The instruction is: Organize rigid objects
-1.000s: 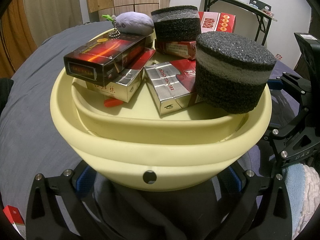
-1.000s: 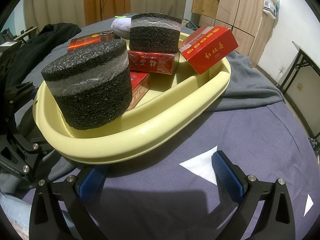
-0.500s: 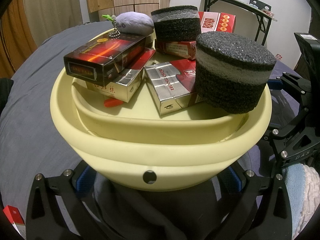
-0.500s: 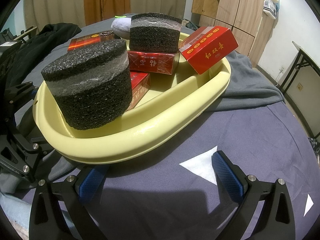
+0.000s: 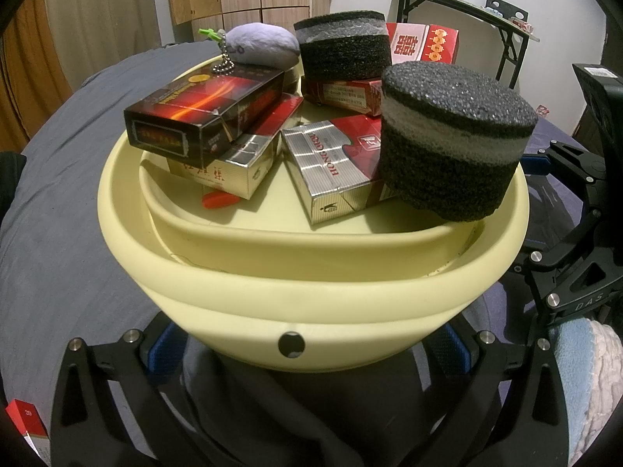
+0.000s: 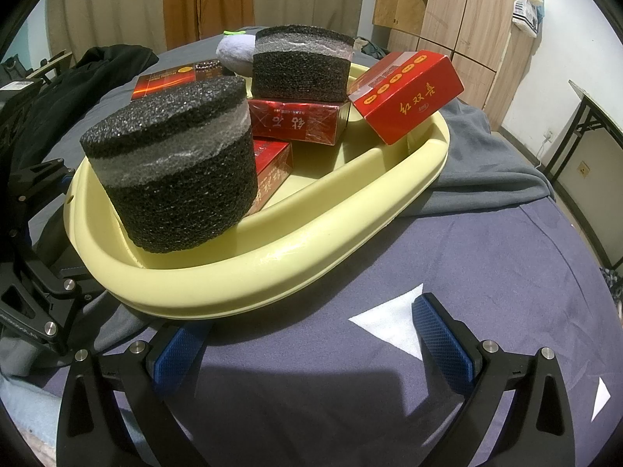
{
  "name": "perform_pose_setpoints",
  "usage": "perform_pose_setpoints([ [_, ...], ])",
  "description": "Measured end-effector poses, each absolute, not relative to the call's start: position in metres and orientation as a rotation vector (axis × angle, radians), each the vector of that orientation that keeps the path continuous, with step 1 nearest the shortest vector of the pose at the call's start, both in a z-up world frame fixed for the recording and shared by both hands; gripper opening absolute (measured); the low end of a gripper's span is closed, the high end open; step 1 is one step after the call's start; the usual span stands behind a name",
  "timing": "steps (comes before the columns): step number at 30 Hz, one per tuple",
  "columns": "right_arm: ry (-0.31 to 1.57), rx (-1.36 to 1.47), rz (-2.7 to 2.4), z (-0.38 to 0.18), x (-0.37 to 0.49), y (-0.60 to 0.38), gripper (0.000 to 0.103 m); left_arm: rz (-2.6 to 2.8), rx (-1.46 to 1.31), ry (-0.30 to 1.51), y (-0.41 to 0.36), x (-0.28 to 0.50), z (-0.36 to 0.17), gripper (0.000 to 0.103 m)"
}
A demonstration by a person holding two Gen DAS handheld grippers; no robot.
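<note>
Left wrist view: the left gripper point(image 5: 301, 354) is spread wide, its blue pads on either side of the near wall of the yellow basin point(image 5: 311, 292), gripping nothing; in the basin the near foam roll point(image 5: 453, 142) leans on the right rim; a silver-red pack point(image 5: 335, 165) lies beside it at the middle; a black box point(image 5: 202, 116) lies stacked on a silver pack point(image 5: 237, 165) at the basin's left; the far foam roll point(image 5: 344, 50) sits on a red pack point(image 5: 342, 93) at the back; a grey pouch point(image 5: 263, 44) rests on the far rim; a red box point(image 5: 422, 43) is behind the far roll.

Right wrist view: the right gripper point(image 6: 311, 330) is released, its fingers apart over the blue sheet point(image 6: 486, 272), just beside the basin point(image 6: 272, 272); the left pad sits under the rim; the red box point(image 6: 407, 93) tilts on the basin's far right rim.
</note>
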State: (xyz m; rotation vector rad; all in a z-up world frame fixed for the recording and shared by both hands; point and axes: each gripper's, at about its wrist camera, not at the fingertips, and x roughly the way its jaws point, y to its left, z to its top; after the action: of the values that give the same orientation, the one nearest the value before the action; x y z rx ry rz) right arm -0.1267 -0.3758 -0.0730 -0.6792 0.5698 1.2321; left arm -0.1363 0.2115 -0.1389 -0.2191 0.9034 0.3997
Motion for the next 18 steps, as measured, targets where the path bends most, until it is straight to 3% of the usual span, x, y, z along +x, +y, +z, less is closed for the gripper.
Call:
perform_pose_setpoints([
  [18, 0.57, -0.679, 1.232, -0.0728, -0.1272, -0.3758, 0.103, 0.408, -0.219, 0.9, 0.211, -0.1432, -0.1408, 0.103],
])
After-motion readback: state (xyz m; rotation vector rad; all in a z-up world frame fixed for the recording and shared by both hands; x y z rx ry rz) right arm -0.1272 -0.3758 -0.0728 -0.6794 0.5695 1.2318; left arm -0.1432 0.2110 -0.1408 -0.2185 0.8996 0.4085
